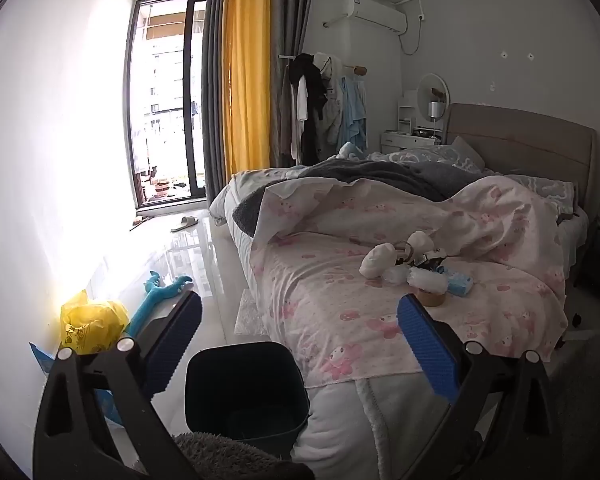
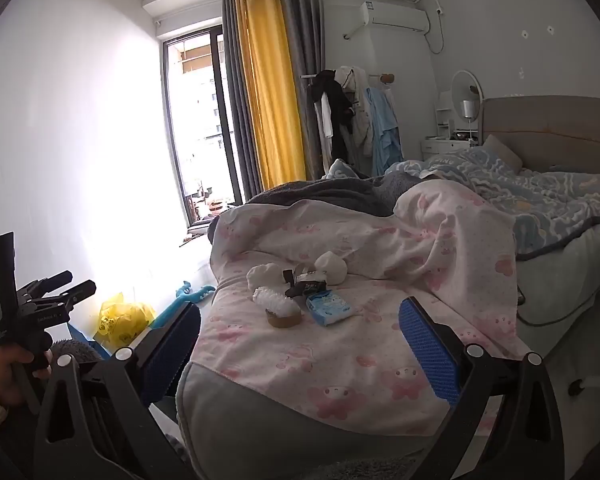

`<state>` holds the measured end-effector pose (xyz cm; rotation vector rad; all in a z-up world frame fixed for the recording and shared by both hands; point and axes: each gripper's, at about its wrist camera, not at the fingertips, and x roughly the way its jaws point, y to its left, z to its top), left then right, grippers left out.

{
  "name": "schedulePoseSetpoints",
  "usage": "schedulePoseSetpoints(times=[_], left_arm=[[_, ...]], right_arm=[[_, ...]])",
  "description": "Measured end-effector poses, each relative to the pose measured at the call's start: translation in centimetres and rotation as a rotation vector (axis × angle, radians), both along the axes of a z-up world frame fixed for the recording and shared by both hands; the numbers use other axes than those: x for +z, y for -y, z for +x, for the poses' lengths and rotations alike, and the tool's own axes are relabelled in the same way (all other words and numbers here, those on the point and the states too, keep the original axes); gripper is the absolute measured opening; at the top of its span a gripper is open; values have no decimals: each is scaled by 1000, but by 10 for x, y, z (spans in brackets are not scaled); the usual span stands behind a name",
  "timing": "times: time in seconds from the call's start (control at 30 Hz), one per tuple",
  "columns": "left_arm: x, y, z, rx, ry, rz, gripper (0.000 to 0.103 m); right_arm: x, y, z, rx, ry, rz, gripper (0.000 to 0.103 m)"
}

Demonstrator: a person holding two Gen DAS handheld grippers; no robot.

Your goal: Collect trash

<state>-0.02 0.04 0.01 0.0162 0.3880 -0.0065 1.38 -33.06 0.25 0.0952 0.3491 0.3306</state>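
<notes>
A pile of trash lies on the pink bedspread: white crumpled tissues (image 1: pixel 378 265) (image 2: pixel 332 266), a bubble-wrap wad (image 2: pixel 274 300), a brown tape roll (image 1: pixel 431 297) (image 2: pixel 284 317), a blue tissue pack (image 1: pixel 459 283) (image 2: pixel 329 309) and dark wrappers (image 2: pixel 306 280). A dark bin (image 1: pixel 246 392) stands on the floor at the bed's foot, seemingly empty. My left gripper (image 1: pixel 300 320) is open above the bin, short of the trash. My right gripper (image 2: pixel 300 328) is open and empty over the bed's near end, with the trash just ahead. The left gripper's body (image 2: pixel 28 312) shows at the left of the right wrist view.
The bed (image 1: pixel 420 344) (image 2: pixel 460 280) fills the right half with rumpled quilts. A yellow plastic bag (image 1: pixel 90 324) (image 2: pixel 124 320) and a blue plush toy (image 1: pixel 162 296) (image 2: pixel 194 294) lie on the floor by the white wall. A slipper (image 1: pixel 184 223) lies near the balcony door.
</notes>
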Motion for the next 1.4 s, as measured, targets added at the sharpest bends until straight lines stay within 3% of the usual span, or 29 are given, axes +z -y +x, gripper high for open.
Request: schedulePoseSetpoints(times=[1.4], left_arm=[[0, 1, 0, 0, 1, 20, 100]], right_arm=[[-1, -3, 1, 0, -8, -6, 100]])
